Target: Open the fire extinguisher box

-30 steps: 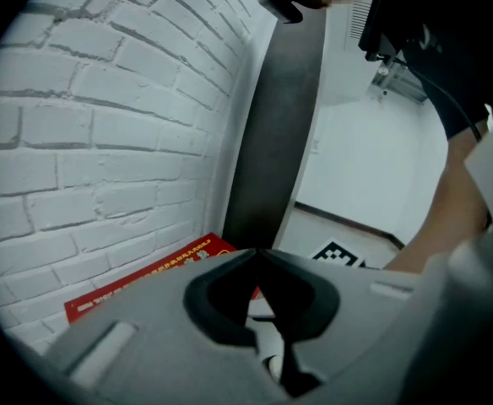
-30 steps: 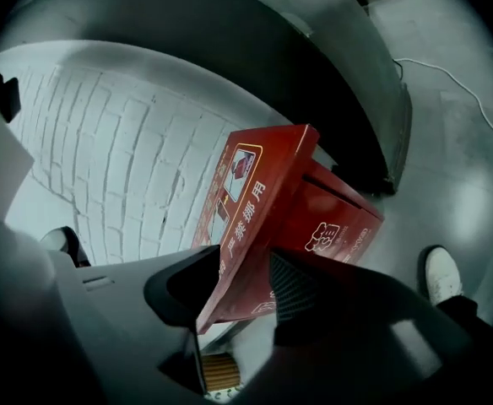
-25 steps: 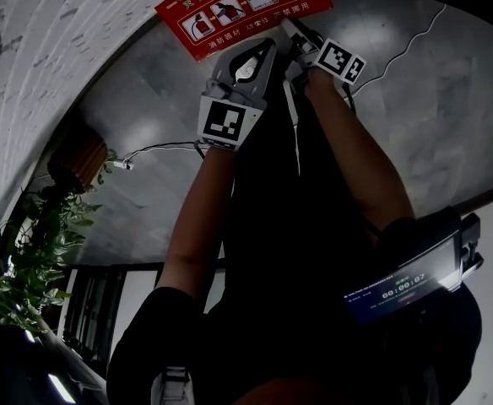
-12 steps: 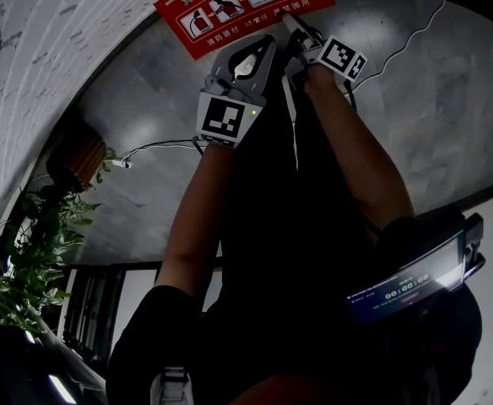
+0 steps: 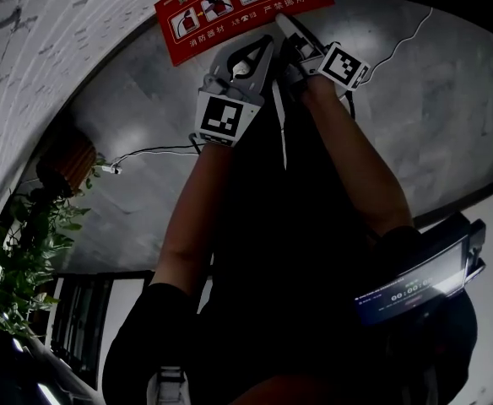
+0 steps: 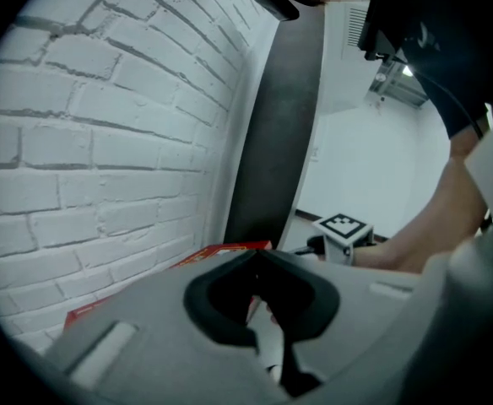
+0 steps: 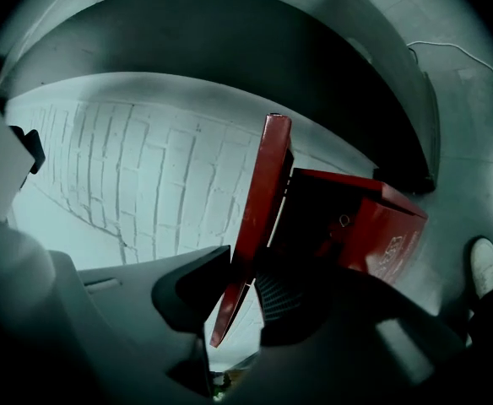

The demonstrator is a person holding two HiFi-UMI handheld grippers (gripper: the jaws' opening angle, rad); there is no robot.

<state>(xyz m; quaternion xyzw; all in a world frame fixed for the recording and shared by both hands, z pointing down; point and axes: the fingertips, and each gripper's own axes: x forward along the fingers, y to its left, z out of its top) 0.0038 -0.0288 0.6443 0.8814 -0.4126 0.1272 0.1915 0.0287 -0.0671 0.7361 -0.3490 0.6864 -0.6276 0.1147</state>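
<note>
Our right gripper is clamped on the lower edge of the flat red metal lid, with one dark jaw on each face. Our left gripper has its jaws closed tip to tip with nothing between them, and it sits just beside the right one, near the lid.

The lid stands raised on edge. In the right gripper view its long axis runs steeply upward from the jaws, and in the head view its face with white pictograms points toward us. Just right of the lid, the boxy red fire extinguisher box rests on the grey stone floor near the white brick wall, its dark inside exposed.

A dark flat pillar rises beside the wall. A thin white cable trails over the floor. A leafy green potted plant stands well apart at left, and a white shoe shows at the right edge.
</note>
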